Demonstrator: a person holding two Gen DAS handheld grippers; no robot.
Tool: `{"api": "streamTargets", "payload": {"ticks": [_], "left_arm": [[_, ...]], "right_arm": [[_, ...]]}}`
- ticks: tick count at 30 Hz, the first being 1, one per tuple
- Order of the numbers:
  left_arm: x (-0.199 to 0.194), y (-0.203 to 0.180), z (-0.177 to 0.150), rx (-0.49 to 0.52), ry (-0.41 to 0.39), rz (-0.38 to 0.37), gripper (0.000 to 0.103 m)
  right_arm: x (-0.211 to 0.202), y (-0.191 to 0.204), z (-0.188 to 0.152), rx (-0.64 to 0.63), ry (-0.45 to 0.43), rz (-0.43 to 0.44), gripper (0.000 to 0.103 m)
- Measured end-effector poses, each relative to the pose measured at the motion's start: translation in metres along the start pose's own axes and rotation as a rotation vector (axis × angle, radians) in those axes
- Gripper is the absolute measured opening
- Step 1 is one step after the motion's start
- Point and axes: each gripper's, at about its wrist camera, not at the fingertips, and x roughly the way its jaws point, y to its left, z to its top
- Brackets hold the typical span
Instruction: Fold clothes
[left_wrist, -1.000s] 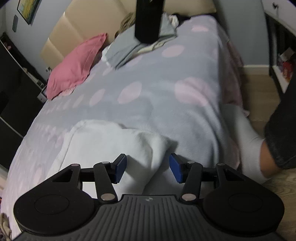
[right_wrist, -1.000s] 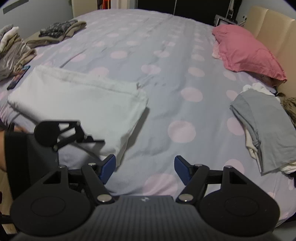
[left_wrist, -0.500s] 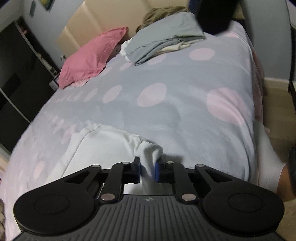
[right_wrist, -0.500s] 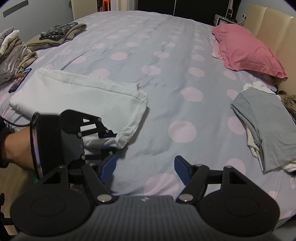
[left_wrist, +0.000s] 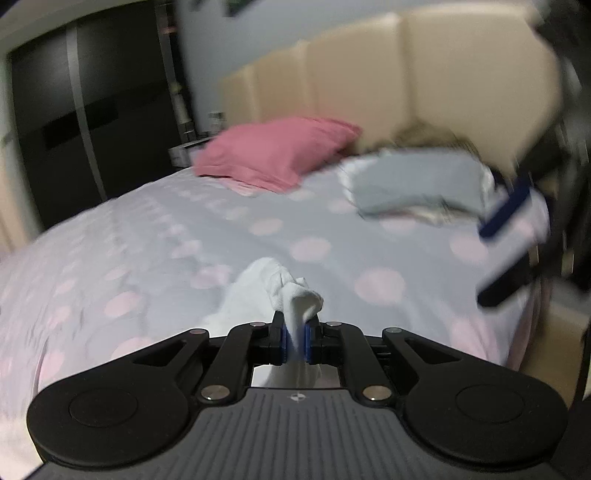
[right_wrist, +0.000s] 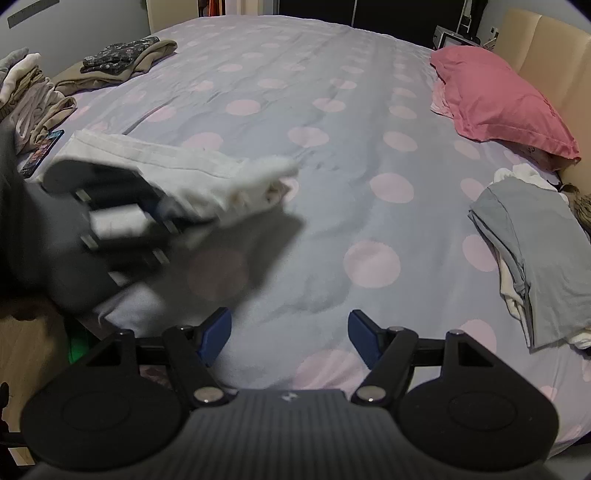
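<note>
1. White garment (right_wrist: 155, 173) lies at the near left of the bed (right_wrist: 332, 110), one corner lifted.
2. Left tool (left_wrist: 294, 338) is closing, its pads pressing that bunched white corner.
3. Right tool (right_wrist: 290, 334) hangs over the bed edge with jaws wide apart, gripping nothing.
4. Folded grey clothes (right_wrist: 535, 251) sit near the pink pillow (right_wrist: 498, 99).

Right gripper (right_wrist: 290, 334) with blue pads spread wide over a grey bedspread (right_wrist: 332, 110) dotted pink, blurred left gripper (right_wrist: 159, 210) closing on a white garment's (right_wrist: 166, 166) corner, pink pillow (right_wrist: 495, 99), folded grey shirt (right_wrist: 543, 258), clothes pile (right_wrist: 122, 61) far left.
</note>
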Motion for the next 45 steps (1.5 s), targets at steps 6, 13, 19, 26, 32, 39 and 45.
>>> {"api": "streamTargets", "payload": {"ticks": [6, 13, 19, 26, 32, 39, 45], "left_arm": [[-0.035, 0.065, 0.01, -0.241, -0.036, 0.015, 0.006], [-0.064, 0.138, -0.002, -0.467, -0.05, 0.02, 0.006], [-0.072, 0.153, -0.018, -0.479, -0.08, 0.0, 0.006], [-0.074, 0.134, -0.024, -0.398, -0.125, -0.041, 0.006], [-0.072, 0.119, -0.025, -0.258, -0.138, -0.099, 0.006], [-0.068, 0.106, -0.027, -0.186, -0.147, -0.127, 0.006], [-0.08, 0.107, -0.029, -0.214, -0.162, -0.112, 0.006]], "right_arm": [[0.004, 0.011, 0.014, -0.024, 0.005, -0.008, 0.072], [0.014, 0.036, 0.042, -0.072, -0.023, 0.035, 0.072], [0.035, 0.04, 0.1, 0.174, -0.134, 0.218, 0.072], [0.074, 0.033, 0.155, 0.675, -0.097, 0.367, 0.078], [0.111, 0.034, 0.16, 0.873, 0.016, 0.384, 0.078], [0.107, 0.05, 0.178, 0.669, 0.022, 0.229, 0.029], [0.097, 0.06, 0.183, 0.575, 0.008, 0.237, 0.02]]}}
